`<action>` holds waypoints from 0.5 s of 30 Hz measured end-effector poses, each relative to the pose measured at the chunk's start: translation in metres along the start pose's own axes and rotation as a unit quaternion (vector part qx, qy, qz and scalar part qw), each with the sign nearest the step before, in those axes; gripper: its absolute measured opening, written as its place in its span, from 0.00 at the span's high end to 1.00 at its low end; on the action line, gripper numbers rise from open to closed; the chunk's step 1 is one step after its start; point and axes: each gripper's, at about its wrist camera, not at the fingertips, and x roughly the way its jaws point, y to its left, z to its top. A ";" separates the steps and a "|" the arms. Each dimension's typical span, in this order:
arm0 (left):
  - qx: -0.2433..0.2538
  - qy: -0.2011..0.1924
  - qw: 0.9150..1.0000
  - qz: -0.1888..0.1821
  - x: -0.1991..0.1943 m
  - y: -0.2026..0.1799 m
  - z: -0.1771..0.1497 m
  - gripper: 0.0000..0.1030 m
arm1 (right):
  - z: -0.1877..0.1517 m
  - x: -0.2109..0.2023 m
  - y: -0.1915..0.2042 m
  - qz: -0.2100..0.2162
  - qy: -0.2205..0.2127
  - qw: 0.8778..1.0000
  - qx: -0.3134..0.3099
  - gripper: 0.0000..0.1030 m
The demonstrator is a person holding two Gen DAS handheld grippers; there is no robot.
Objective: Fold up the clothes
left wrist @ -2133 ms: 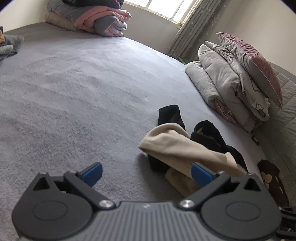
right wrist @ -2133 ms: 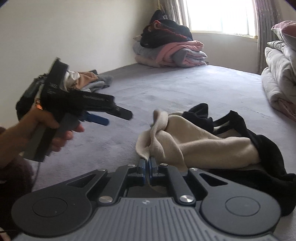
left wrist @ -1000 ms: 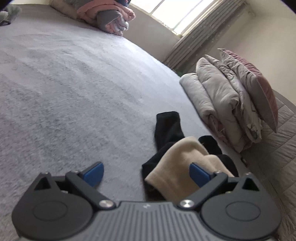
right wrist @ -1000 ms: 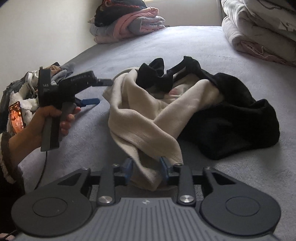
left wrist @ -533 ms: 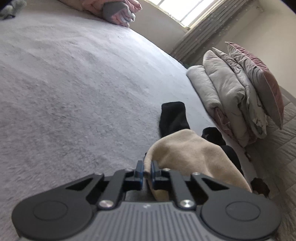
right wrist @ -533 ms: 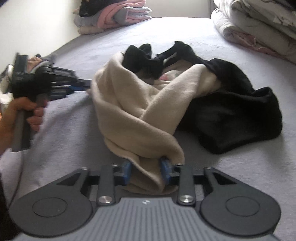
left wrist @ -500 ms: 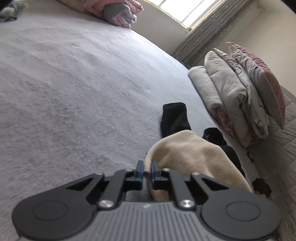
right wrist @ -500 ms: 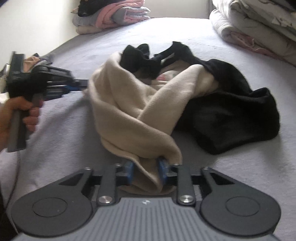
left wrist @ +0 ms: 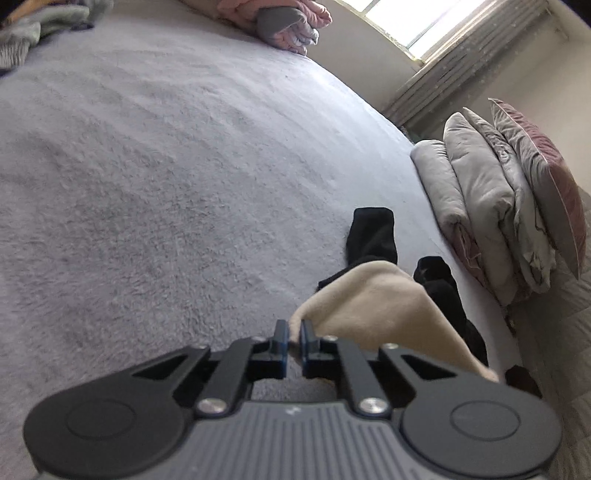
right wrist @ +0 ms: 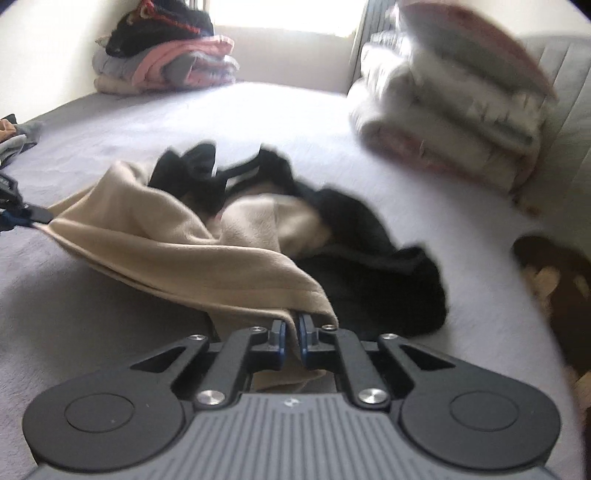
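Observation:
A beige fleece garment (right wrist: pixel 155 236) lies tangled with a black garment (right wrist: pixel 369 266) on the grey bed (right wrist: pixel 258 114). My right gripper (right wrist: pixel 291 325) is shut on a near edge of the beige garment, the cloth pinched between its blue pads. In the left wrist view my left gripper (left wrist: pixel 292 334) is shut on another corner of the beige garment (left wrist: pixel 373 306), which stretches off to the right over black cloth (left wrist: pixel 373 236). The left gripper's tip (right wrist: pixel 26 218) shows at the left edge of the right wrist view, pulling the beige edge taut.
Folded clothes (right wrist: pixel 166 66) are stacked at the far end under the window. Rolled grey bedding and a pink pillow (left wrist: pixel 517 206) line the right side by the headboard. More loose clothes (left wrist: pixel 22 33) lie at the far left. A brown soft thing (right wrist: pixel 554 273) sits at the bed's right edge.
Both grippers have shut on the beige garment. The left one has lifted and drawn its corner leftward, so the beige edge now stretches between the two grippers. The right wrist view has tilted up.

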 end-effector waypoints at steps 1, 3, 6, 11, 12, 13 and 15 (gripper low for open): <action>0.009 -0.003 1.000 0.005 -0.005 -0.004 -0.002 0.94 | 0.002 -0.003 -0.001 -0.003 -0.008 1.000 -0.003 0.93; 0.028 -0.008 1.000 0.009 -0.017 -0.010 -0.006 0.94 | 0.004 -0.009 -0.003 -0.008 -0.021 1.000 -0.008 0.94; 0.041 -0.011 0.999 0.009 -0.036 -0.015 -0.012 0.94 | 0.006 -0.018 -0.007 -0.014 -0.033 0.999 -0.016 0.94; 0.091 -0.017 0.996 0.014 -0.069 -0.023 -0.028 0.94 | 0.008 -0.037 -0.014 -0.013 -0.042 0.999 -0.025 0.96; 0.100 -0.018 0.995 0.014 -0.074 -0.024 -0.030 0.94 | 0.008 -0.042 -0.014 -0.012 -0.042 0.999 -0.025 0.96; 0.108 -0.019 0.994 0.014 -0.080 -0.025 -0.033 0.94 | 0.008 -0.046 -0.013 -0.010 -0.041 0.999 -0.025 0.96; 0.117 -0.018 0.993 0.009 -0.089 -0.026 -0.038 0.94 | 0.007 -0.054 -0.009 -0.014 -0.044 0.998 -0.036 0.97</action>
